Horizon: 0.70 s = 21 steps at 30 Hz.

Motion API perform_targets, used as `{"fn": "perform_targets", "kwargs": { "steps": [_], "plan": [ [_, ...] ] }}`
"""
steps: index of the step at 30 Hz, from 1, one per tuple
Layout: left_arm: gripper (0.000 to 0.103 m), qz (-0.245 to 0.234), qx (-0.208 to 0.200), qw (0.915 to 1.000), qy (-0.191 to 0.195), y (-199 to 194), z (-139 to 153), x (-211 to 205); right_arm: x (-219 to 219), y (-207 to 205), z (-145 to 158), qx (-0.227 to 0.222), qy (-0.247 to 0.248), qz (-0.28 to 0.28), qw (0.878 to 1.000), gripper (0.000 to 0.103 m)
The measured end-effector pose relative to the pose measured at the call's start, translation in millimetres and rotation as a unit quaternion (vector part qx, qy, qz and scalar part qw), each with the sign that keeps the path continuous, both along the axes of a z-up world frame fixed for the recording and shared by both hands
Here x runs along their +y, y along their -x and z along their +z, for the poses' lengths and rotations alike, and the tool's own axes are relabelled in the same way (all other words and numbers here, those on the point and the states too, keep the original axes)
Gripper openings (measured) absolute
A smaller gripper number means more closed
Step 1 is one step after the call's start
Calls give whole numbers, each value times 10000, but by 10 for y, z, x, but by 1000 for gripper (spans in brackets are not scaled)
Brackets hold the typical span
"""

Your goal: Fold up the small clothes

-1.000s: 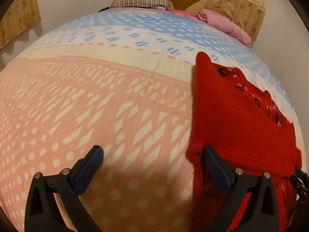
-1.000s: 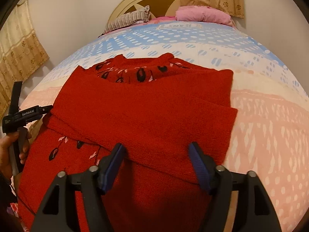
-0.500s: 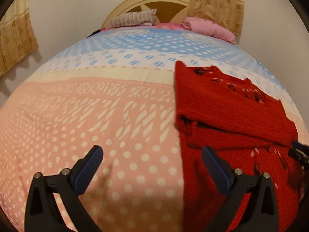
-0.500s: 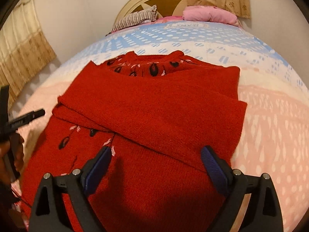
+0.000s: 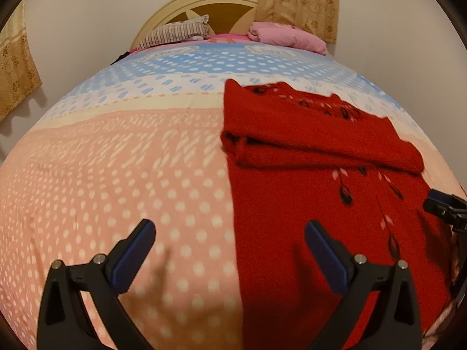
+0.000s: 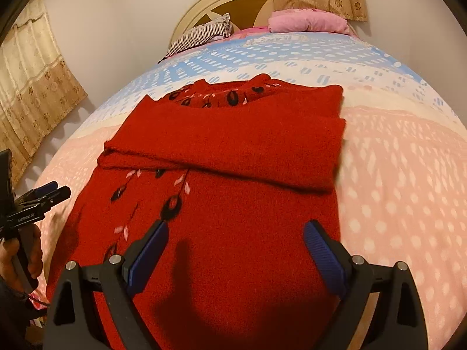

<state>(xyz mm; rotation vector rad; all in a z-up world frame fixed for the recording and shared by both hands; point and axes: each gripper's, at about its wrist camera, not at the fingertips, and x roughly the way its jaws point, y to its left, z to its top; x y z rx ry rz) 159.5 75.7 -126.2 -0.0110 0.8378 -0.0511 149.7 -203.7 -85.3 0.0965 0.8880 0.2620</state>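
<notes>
A red knitted sweater [image 6: 233,145] with dark leaf-and-petal embroidery lies flat on the bed, both sleeves folded across its chest. My right gripper [image 6: 237,229] hovers open above its lower body, nothing between the fingers. The sweater [image 5: 321,180] fills the right half of the left wrist view. My left gripper [image 5: 229,227] stands open over the garment's left edge, one finger above the knit and the other above the bedspread. Each gripper shows in the other's view: the right gripper [image 5: 443,204] at the right edge, the left gripper [image 6: 49,194] at the left, held by a hand [image 6: 26,256].
A pink, cream and blue dotted bedspread [image 5: 116,160] covers the bed. At the head lie a striped pillow [image 5: 178,32] and a pink bundle [image 5: 289,36] before a round cream headboard [image 5: 216,3]. Patterned curtains [image 6: 32,87] hang on the walls.
My right gripper's jaws have widened and it has drawn back from the folded sleeve toward the hem. My left gripper has pulled back too, so more of the sweater shows.
</notes>
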Motion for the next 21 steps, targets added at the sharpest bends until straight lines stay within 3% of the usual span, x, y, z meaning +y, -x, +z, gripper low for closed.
{"fn": "perform_targets", "kwargs": {
  "steps": [7, 18, 21],
  "plan": [
    [103, -216, 207, 9995, -75, 471, -96, 16, 37, 466, 14, 24, 322, 187, 9993, 94],
    [103, -430, 262, 9984, 272, 882, -29, 81, 117, 1077, -18, -22, 619, 352, 9975, 94],
    [96, -635, 353, 9962, 481, 957, -71, 63, 146, 1192, -38, -24, 700, 408, 9967, 94]
  ]
}}
